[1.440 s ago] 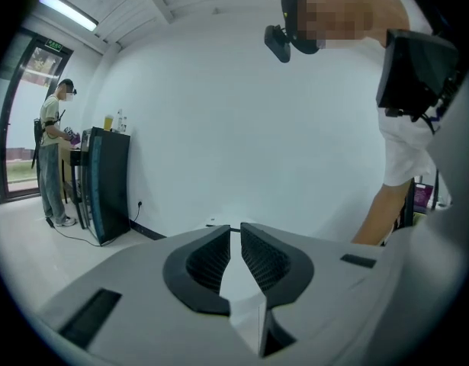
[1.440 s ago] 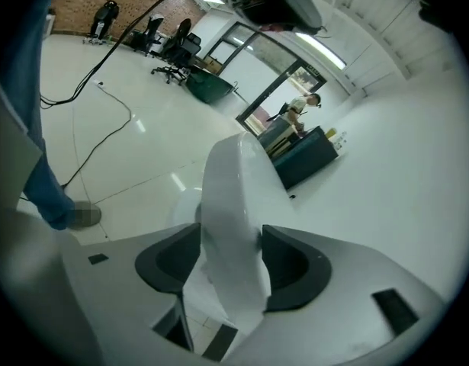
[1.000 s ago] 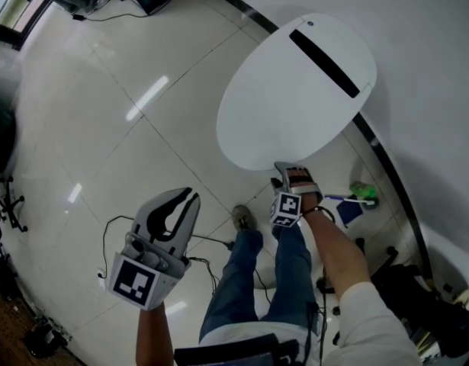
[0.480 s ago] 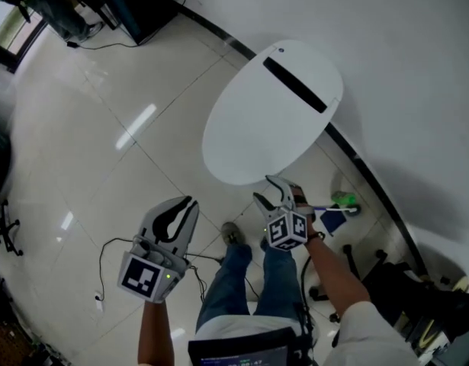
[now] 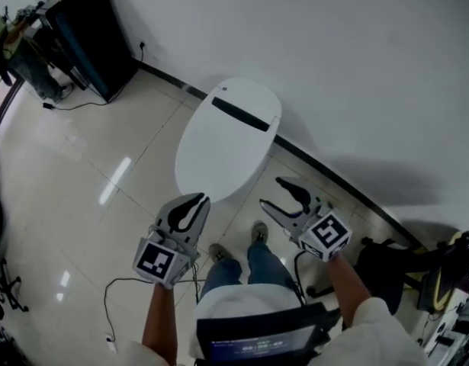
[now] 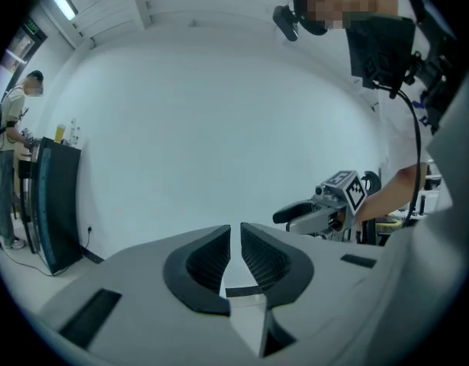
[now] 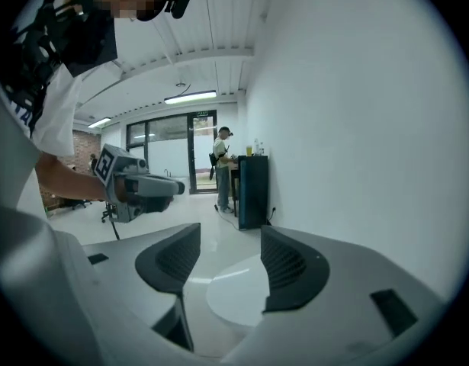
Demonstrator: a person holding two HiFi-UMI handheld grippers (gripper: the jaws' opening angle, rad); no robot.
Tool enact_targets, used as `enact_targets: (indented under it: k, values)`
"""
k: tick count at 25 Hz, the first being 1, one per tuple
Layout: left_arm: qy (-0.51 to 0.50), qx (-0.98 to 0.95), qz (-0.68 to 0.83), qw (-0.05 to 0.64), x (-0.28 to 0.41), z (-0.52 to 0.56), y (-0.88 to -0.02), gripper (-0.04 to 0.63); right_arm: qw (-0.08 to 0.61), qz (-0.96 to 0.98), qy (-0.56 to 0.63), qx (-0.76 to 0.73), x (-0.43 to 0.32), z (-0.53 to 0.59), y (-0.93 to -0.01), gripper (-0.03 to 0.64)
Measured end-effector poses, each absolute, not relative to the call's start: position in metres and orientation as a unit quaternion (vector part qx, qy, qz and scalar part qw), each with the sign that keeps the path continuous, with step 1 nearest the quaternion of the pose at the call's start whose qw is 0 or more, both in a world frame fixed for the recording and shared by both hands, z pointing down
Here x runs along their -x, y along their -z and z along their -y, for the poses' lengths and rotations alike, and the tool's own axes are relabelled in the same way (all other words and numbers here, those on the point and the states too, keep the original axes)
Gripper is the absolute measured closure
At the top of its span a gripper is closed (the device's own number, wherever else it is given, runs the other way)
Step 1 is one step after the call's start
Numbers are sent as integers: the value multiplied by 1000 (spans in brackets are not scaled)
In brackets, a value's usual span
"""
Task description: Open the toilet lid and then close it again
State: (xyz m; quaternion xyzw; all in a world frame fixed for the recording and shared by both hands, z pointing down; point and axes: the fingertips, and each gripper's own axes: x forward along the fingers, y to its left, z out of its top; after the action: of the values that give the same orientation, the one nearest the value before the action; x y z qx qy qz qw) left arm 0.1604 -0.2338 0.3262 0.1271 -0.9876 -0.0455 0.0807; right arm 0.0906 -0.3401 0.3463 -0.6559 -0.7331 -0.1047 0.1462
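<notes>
While the person is standing over the toilet, the toilet lid [image 5: 223, 147] is lying closed, flat and white, at 12 o'clock from both grippers in the head view. It is sitting against the white wall [image 5: 333, 67], with a dark strip [image 5: 240, 114] across its far end.

The left gripper [image 5: 194, 201] is hanging just off the lid's near edge at about 7 o'clock and is not touching it. Its jaws are sitting together with only a thin slit between the pads [image 6: 211, 254], and it is gripping nothing.

The right gripper [image 5: 270, 191] is hovering at about 5 o'clock of the lid, also clear of it. Its jaws are standing well apart and are holding nothing. In the right gripper view the lid is showing only far behind the gap, low on the tiled floor [image 5: 89, 166].

The person's jeans-clad legs [image 5: 265, 265] are showing at 6 o'clock between the two grippers, with the shoes [image 5: 257, 231] near the toilet's front. A thin cable [image 5: 116, 303] is trailing on the floor at 8 o'clock.

A black cabinet [image 5: 85, 36] is standing against the wall at 10 o'clock. Another person [image 7: 223, 166] is standing beside it, possibly working at its top, but this is too small to tell.
</notes>
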Motion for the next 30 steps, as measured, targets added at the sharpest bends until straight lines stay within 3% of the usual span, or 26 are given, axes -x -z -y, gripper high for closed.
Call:
enact_targets:
  k: [17,30]
  values:
    - [52,-152,983,93,-152,251,-315,565,130,776,94,610,-75,380,-316,362]
    - [18,-108,993,48,-163,240,-297,561,164,773,74,608,-63,386,-334,362]
